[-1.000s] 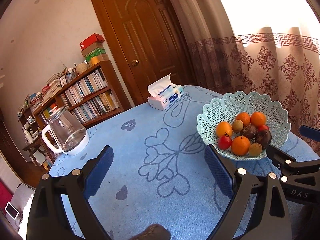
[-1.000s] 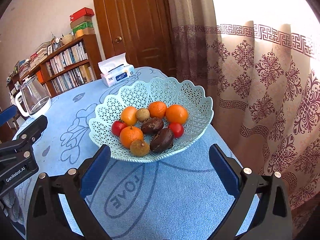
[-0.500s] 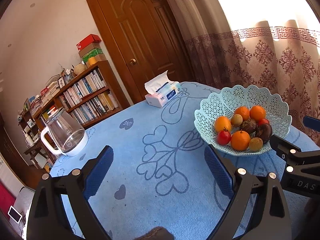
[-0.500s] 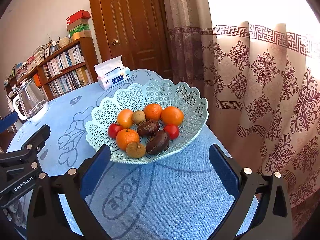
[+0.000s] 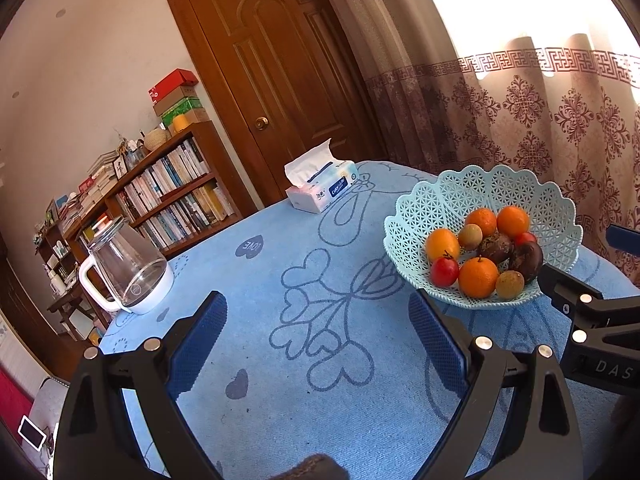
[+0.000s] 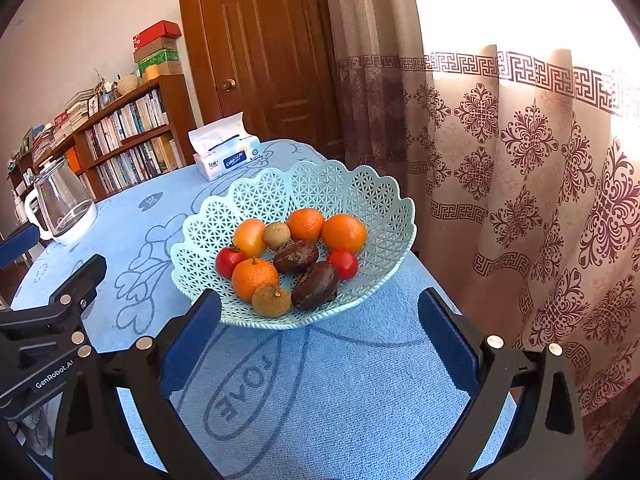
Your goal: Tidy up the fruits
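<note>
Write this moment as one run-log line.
phase: before first pick | left gripper: open, empty | right gripper: open, empty, facing basket | fruit: all in basket | table: tissue box, glass kettle

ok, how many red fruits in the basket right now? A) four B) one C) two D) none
C: the right wrist view shows two red fruits in the basket, one at its left side and one toward the right, among the oranges and brown fruits.
</note>
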{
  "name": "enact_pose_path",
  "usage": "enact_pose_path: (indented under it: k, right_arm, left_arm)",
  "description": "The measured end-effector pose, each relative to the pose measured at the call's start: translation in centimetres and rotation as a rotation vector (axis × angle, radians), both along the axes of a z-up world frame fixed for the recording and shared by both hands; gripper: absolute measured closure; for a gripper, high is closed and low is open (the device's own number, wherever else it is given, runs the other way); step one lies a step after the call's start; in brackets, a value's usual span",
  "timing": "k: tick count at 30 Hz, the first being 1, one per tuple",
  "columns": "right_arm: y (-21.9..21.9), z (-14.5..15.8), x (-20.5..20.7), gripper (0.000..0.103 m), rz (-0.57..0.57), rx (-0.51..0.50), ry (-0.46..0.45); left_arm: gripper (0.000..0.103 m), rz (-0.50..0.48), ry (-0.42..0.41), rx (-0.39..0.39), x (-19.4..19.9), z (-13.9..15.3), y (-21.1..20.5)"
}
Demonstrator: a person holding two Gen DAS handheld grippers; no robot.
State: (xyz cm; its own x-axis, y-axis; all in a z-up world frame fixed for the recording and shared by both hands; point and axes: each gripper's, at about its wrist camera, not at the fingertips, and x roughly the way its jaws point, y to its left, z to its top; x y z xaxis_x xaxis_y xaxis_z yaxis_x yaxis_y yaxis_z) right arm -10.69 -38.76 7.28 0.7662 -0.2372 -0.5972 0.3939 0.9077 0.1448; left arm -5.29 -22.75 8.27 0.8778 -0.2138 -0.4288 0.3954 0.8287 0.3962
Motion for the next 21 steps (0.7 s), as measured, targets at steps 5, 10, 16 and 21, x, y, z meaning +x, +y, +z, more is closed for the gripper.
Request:
enact_pose_path:
  k: [5,10,16,21]
  right_arm:
    - [-0.05,0.09,0.05,0.003,0.001,-0.002,0.000]
    - [-0.09,0.11,0.06,0.003,0.001,-0.003,-0.001]
    - [-0.05,0.11,0.05,0.003,0.001,-0.002,-0.001]
    - [-0.04,0.09,0.06,0.003,0.001,-0.001,0.000]
  left_arm:
    - [0.011,-0.011,-0.005,0.001,-0.19,-0.10,-0.13]
    - [0.011,-0.018,0.009,-0.004,-0.18,-0.24,-0.13]
    - [0.011,-0.014,0.008,-0.005,-0.11,-0.19,-0.06]
    - [0.011,-0.014,0.015,-0.003,-0.07,-0.19,-0.01]
